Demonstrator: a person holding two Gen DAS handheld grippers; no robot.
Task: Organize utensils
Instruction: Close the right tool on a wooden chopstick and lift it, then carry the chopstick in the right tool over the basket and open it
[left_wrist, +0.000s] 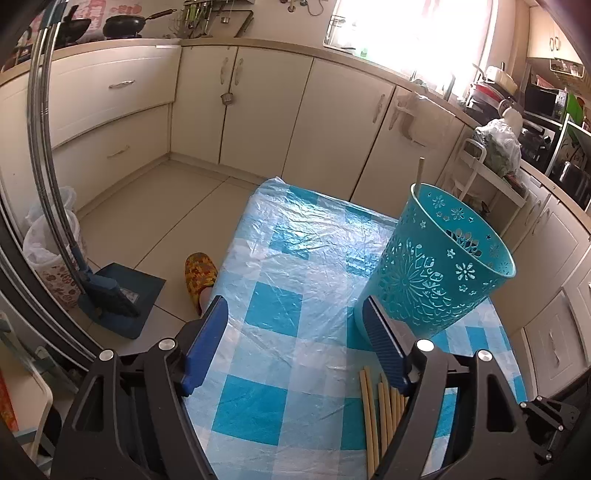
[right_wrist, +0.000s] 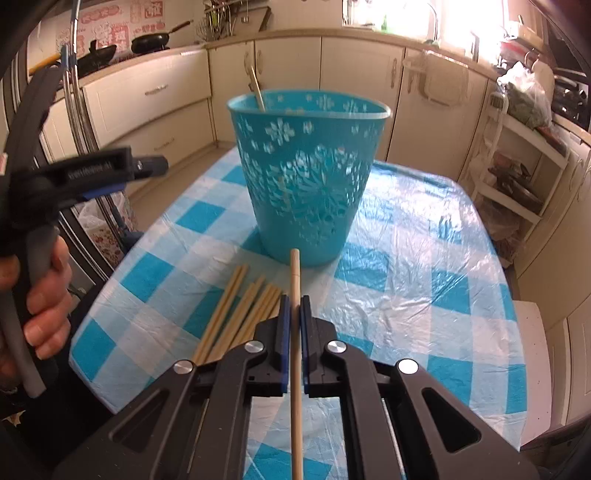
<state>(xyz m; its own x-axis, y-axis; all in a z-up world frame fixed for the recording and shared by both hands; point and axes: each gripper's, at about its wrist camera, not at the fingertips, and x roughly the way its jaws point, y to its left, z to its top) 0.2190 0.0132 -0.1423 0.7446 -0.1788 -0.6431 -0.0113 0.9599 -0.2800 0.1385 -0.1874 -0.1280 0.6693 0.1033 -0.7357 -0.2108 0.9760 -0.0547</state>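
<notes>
A teal perforated plastic bin (right_wrist: 308, 173) stands on the blue-checked table (right_wrist: 424, 266); one chopstick (right_wrist: 257, 90) leans inside it. My right gripper (right_wrist: 294, 306) is shut on a single wooden chopstick (right_wrist: 295, 280), pointing at the bin's base, just above the table. Several loose chopsticks (right_wrist: 240, 314) lie on the cloth to its left. My left gripper (left_wrist: 295, 325) is open and empty above the table, left of the bin (left_wrist: 436, 266), with the loose chopsticks (left_wrist: 380, 410) under its right finger. It also shows in the right wrist view (right_wrist: 147, 166), held by a hand.
Cream kitchen cabinets (left_wrist: 258, 107) ring the room. A dustpan (left_wrist: 122, 295) and lined waste bin (left_wrist: 51, 251) stand on the floor at left. A slippered foot (left_wrist: 199, 273) is beside the table edge. A white shelf rack (right_wrist: 517, 177) stands at right.
</notes>
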